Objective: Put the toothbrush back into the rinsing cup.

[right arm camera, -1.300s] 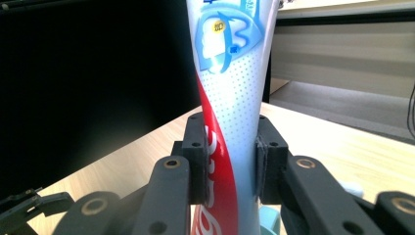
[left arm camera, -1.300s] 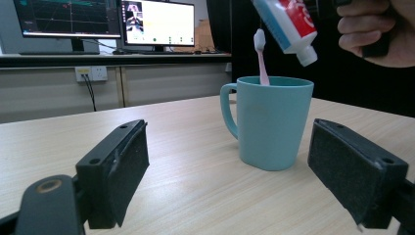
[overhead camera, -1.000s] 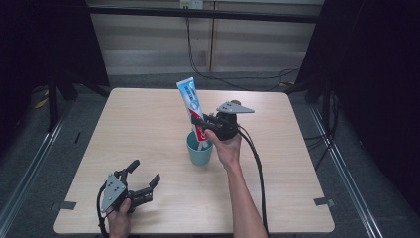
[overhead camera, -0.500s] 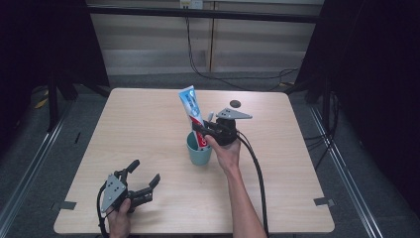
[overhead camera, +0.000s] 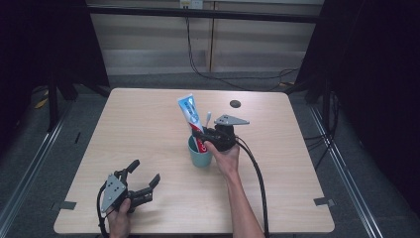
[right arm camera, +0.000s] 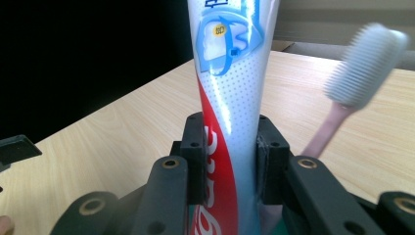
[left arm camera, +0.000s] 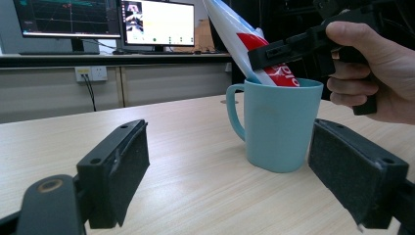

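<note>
Toothpaste tube (overhead camera: 190, 114) tilted, lower end inside teal mug (overhead camera: 199, 154)

A light wooden surface (overhead camera: 148, 124) with rounded corners stands on a grey floor (overhead camera: 59, 144). Behind it runs a pale panelled wall (overhead camera: 148, 54) with a socket (left arm camera: 91, 73) and trailing black cables (overhead camera: 237, 74). Dark curtains (overhead camera: 376, 74) hang at both sides. Two lit monitors (left arm camera: 156, 22) sit on a long shelf (left arm camera: 112, 56).

the counter (overhead camera: 148, 129) looks like pale matt wood grain. the toothpaste tube (right arm camera: 230, 98) is glossy plastic, the mug (left arm camera: 281, 125) smooth matt teal, and the fingers (left arm camera: 122, 171) carry rough black pads.
</note>
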Demonstrator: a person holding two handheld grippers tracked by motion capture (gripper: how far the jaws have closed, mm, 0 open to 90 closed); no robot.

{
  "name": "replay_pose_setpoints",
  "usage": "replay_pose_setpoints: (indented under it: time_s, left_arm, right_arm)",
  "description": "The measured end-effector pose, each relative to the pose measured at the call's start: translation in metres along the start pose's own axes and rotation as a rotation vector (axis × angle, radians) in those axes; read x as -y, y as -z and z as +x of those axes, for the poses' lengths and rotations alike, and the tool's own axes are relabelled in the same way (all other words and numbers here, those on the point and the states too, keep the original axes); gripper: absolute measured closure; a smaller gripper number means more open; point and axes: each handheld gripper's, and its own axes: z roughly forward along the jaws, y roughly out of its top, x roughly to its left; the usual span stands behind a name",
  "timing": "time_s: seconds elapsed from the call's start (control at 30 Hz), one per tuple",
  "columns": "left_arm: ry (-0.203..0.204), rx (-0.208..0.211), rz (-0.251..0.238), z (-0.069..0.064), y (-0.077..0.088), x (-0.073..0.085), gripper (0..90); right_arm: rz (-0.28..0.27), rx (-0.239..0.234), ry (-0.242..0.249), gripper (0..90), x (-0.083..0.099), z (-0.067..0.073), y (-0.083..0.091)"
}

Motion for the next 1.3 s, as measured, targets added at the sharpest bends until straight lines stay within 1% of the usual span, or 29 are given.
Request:
replay_pose_setpoints:
  time_s: [0.17,0.7,0.83,0.97,1.3]
  left_arm:
    - [0.0,0.0,0.0,0.0,0.0,0.0,15.2]
    - [0.0,0.0,0.0,0.0,0.0,0.0,15.2]
    - [0.0,0.0,0.0,0.0,0.0,0.0,15.2]
    - [0.001,0.0,0.0,0.0,0.0,0.0,15.2]
    - [0.001,0.001,0.0,0.0,0.0,0.0,15.2]
  right_arm:
    - [-0.002,-0.002,0.003,70.5,0.0,0.0,0.002]
    - [0.028,0.018,0.035,69.9,-0.002,0.002,0.006]
    - [0.022,0.018,0.034,69.3,-0.004,0.001,0.011]
    - [0.029,0.013,0.033,70.6,-0.005,0.0,0.013]
    - [0.038,0.009,0.054,71.0,-0.004,0.003,0.018]
